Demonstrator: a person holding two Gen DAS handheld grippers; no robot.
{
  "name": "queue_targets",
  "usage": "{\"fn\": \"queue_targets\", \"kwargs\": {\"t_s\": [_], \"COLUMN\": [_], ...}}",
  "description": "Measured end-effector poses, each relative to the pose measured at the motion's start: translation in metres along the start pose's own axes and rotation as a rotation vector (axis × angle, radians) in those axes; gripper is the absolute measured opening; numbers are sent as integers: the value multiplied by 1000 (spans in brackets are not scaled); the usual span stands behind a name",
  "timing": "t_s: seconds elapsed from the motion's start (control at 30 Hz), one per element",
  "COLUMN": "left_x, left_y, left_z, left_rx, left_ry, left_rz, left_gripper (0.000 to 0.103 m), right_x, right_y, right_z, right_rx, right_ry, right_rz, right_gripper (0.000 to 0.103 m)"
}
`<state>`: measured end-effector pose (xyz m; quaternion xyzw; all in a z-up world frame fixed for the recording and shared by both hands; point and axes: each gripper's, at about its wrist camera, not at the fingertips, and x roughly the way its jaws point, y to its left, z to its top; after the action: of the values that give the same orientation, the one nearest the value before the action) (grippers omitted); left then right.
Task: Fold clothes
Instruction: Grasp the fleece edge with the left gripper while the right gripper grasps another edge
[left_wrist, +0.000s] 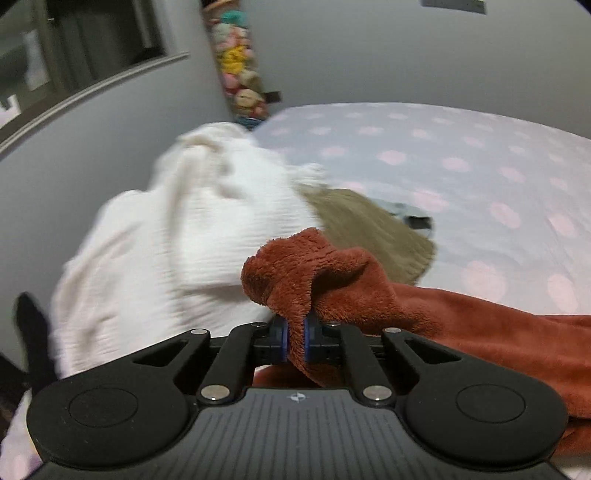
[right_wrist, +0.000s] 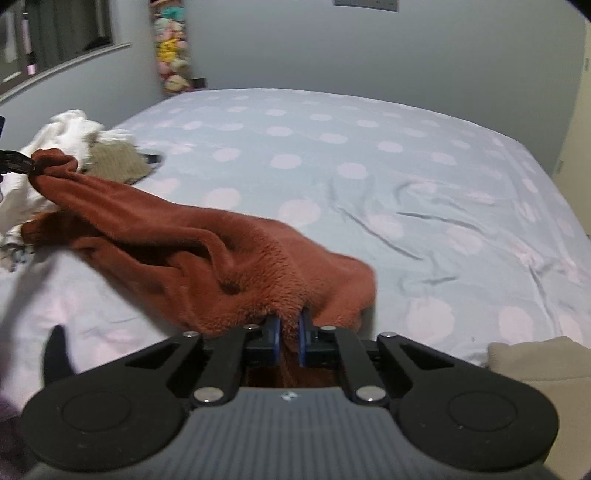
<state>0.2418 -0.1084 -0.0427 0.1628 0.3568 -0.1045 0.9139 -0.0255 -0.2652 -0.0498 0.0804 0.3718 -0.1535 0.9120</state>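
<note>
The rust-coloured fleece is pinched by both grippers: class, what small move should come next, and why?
Probably draw the grippers apart and lift. The left gripper and right gripper each clamp the rust fleece, which sags bunched between them above the dotted bedsheet.

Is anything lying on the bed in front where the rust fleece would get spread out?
Nothing visible: the bedsheet ahead is bare. The clothes pile sits far left, and both grippers already pinch the rust fleece.

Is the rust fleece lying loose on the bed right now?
No, the rust fleece hangs stretched between the left gripper and right gripper, both pinching it.
</note>
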Motion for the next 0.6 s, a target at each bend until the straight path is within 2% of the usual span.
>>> {"fn": "queue_targets", "kwargs": {"t_s": [0.17, 0.33, 0.47, 0.6], "left_x": [-25, -21, -1, 10], "left_y": [52, 83, 89, 84], "left_z": [-24, -65, -99, -118], "left_rx": [-7, 38, 56, 82], "left_ry": [22, 120, 220, 265], "left_rz": [116, 228, 211, 141], "left_gripper": [6, 6, 7, 12], "right_x": [-20, -18, 1, 7], "right_y": [33, 77, 94, 94], "right_z": [-11, -25, -33, -27], "right_rx": [-67, -207, -250, -272], "right_ry": [37, 122, 182, 199], "right_rz": [152, 236, 231, 204], "right_gripper": [9, 9, 11, 20]}}
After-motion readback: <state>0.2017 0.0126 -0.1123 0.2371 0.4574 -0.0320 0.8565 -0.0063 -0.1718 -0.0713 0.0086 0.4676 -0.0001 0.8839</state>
